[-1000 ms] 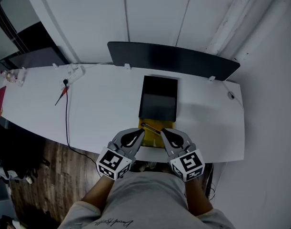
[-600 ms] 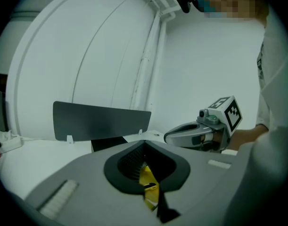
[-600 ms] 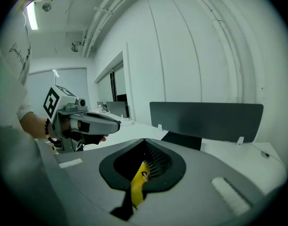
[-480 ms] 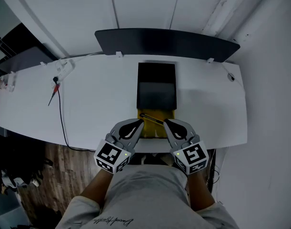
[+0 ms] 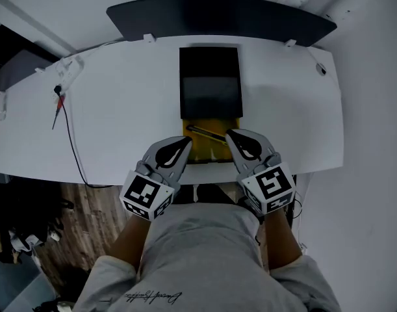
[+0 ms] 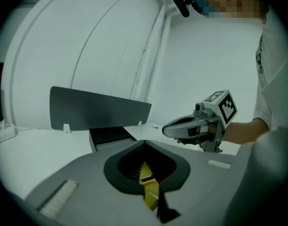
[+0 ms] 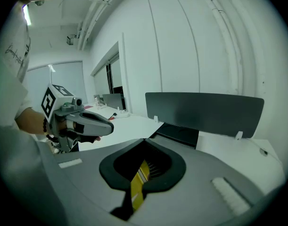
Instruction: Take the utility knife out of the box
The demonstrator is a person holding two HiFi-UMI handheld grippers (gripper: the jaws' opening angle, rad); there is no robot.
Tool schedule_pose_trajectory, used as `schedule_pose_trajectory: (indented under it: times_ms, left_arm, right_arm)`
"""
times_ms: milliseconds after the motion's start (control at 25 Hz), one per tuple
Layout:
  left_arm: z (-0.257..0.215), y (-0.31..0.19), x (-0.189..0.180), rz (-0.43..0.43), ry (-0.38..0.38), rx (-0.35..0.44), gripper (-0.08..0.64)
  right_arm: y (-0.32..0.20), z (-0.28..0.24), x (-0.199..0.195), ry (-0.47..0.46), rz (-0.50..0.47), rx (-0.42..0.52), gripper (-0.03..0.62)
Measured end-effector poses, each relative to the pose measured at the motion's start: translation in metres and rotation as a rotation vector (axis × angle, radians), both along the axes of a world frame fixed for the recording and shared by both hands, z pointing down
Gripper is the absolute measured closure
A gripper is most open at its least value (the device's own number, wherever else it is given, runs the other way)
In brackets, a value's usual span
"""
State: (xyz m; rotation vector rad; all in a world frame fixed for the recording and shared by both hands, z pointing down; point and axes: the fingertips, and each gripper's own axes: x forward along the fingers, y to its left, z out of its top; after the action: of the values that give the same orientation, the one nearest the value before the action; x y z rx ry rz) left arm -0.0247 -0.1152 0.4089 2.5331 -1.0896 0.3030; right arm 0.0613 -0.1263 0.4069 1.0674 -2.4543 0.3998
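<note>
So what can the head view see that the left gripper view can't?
Only the head view shows the utility knife lying in the yellow part of the box, the left hand-held gripper from outside, and the black cable at the table's left. Only the left gripper view shows its own jaws up close, shut together, with a yellow sliver through their gap. Both show the right hand-held gripper, the black box, the dark panel and the white table.
</note>
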Motion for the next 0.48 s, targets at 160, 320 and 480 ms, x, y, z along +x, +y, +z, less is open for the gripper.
schedule_pose_trajectory:
  times_ms: [160,320,480]
  left_arm:
    - [0.008,-0.003,0.0,0.007,0.0,-0.011,0.558]
    - [0.018,-0.005,0.0,0.008,0.008,-0.032,0.558]
    - [0.03,-0.004,0.002,0.011,0.015,-0.055,0.558]
  right_arm:
    - [-0.004,0.009,-0.001,0.012,-0.004,-0.013,0.577]
    - [-0.004,0.02,-0.003,0.027,-0.012,-0.038,0.577]
    - [-0.005,0.033,-0.001,0.048,-0.019,-0.068,0.577]
